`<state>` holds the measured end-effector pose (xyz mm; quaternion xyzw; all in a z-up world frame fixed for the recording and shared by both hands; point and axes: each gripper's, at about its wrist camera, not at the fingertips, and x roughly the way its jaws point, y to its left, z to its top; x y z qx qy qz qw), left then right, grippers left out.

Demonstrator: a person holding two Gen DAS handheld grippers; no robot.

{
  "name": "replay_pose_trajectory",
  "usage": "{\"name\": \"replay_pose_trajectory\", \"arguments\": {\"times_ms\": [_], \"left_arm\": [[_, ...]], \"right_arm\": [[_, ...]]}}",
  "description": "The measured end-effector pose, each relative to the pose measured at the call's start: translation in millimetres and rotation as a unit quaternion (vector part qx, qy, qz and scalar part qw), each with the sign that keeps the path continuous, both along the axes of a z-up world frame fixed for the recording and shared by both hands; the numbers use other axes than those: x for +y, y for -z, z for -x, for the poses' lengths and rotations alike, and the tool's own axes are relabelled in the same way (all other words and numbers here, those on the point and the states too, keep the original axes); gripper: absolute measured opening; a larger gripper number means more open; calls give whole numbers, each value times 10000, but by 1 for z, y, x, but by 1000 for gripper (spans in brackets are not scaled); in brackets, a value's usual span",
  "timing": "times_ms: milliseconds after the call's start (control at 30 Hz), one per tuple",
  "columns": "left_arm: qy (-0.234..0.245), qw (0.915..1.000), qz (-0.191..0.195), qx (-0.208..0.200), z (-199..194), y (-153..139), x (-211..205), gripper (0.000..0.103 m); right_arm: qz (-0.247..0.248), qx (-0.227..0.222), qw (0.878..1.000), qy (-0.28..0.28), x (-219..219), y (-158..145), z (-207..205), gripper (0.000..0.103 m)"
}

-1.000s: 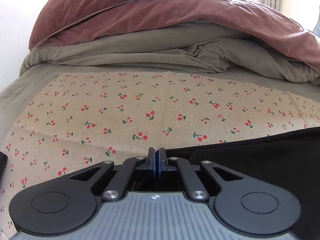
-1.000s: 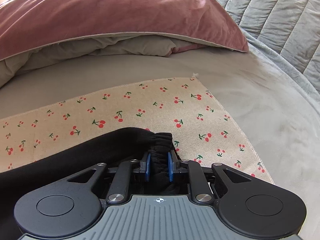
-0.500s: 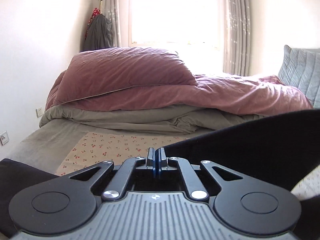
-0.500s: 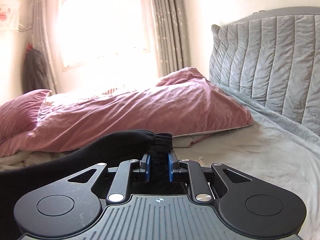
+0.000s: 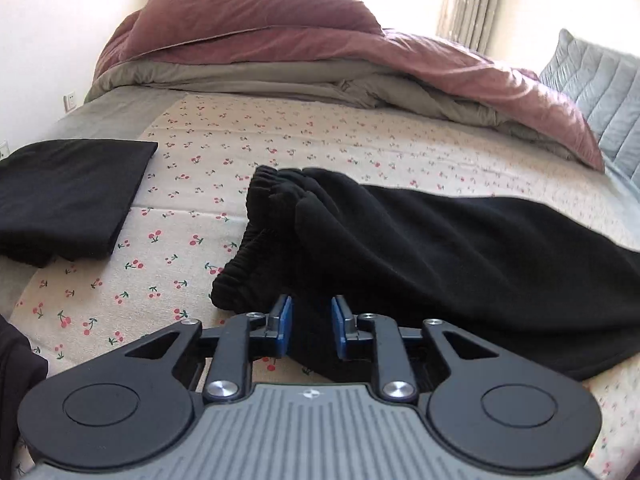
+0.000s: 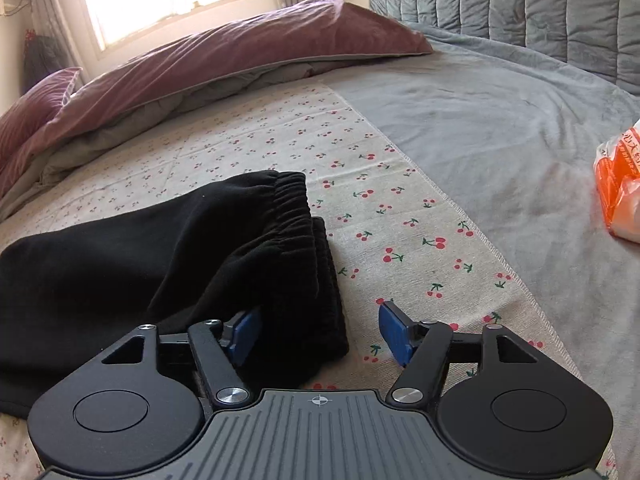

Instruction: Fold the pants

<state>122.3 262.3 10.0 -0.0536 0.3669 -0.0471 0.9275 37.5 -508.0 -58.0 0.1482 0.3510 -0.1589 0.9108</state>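
Black pants [image 5: 440,248] lie on the cherry-print cloth [image 5: 280,148], elastic band at their left end in the left wrist view. My left gripper [image 5: 311,328] is open just over their near edge, with dark fabric between the blue pads. In the right wrist view the pants [image 6: 180,248] lie with a gathered elastic band [image 6: 296,208] at their right end. My right gripper [image 6: 320,332] is wide open over the near corner of that end, holding nothing.
A folded black garment [image 5: 68,192] lies at the left on the cloth. A pink and grey duvet [image 5: 320,60] is piled at the back. An orange packet [image 6: 618,196] lies on the grey sheet at the right. A quilted grey headboard [image 6: 520,8] stands behind.
Both grippers held the pants lifted in the air; now the pants lie on the cloth and both grippers have opened and let go.
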Motion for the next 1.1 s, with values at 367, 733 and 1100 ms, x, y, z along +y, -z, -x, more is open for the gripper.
{"name": "replay_pose_trajectory", "arguments": {"times_ms": [367, 733, 1100], "left_arm": [[-2254, 9474, 2242, 358, -82, 17, 17, 71], [-2427, 9472, 2097, -27, -94, 12, 23, 10], [-1544, 9725, 1440, 979, -30, 50, 45, 15]], "right_arm": [[-1999, -553, 9696, 1302, 6, -15, 14, 71], [-1810, 42, 9675, 1765, -8, -11, -41, 12], [-1604, 141, 9775, 1360, -2, 3, 3, 10]]}}
